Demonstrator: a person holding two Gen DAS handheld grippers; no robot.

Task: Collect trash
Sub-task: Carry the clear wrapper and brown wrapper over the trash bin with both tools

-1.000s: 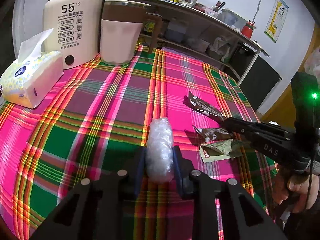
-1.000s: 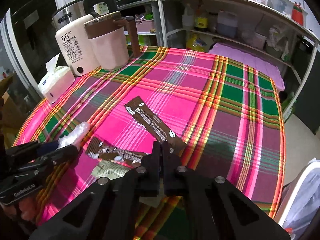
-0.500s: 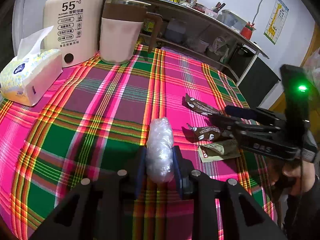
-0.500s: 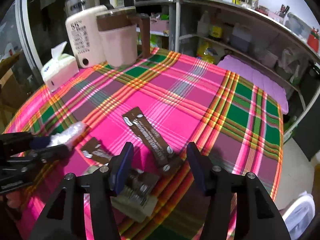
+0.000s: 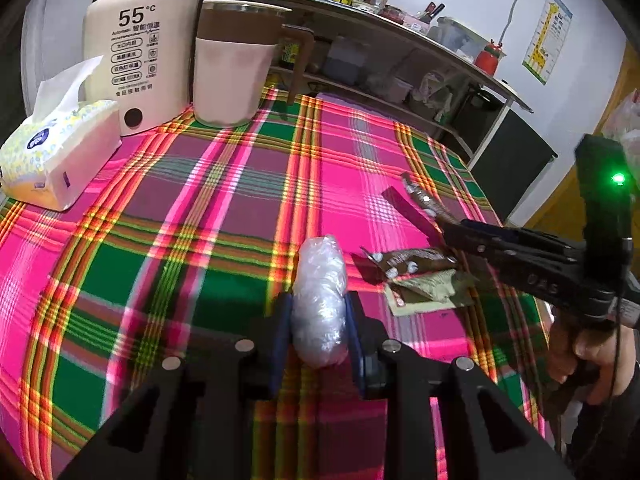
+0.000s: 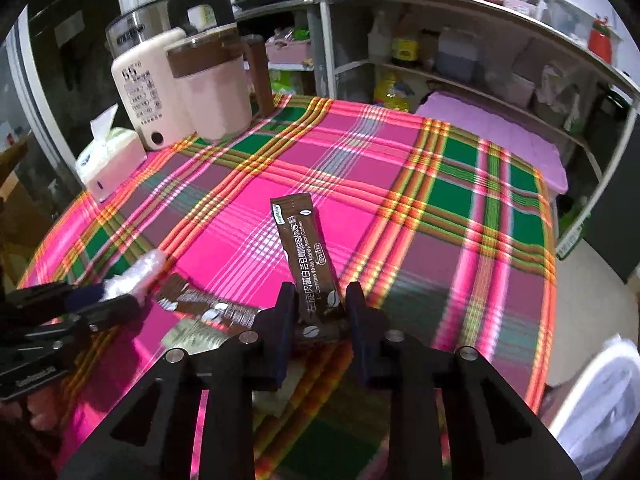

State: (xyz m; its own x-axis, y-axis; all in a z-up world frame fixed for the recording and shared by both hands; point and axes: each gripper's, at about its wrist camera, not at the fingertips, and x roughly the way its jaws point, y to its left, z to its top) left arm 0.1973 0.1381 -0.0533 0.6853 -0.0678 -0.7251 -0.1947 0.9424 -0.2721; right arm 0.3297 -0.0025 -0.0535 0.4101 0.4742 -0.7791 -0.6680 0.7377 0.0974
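Right wrist view: right tool (image 6: 319,312) closing around brown sachet (image 6: 306,248), left tool (image 5: 319,320) clenched on plastic wad (image 5: 320,296); remaining wrappers (image 6: 208,312) beside right tool await collection.

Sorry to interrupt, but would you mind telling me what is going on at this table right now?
A person is clearing trash off the plaid tablecloth with a handheld claw in each hand. The left claw is shut on a crumpled clear plastic wad. The right claw has just been closing around one end of a long brown coffee sachet, which sticks up between its jaws. Another brown sachet and a flat greenish packet lie on the cloth, not yet collected.
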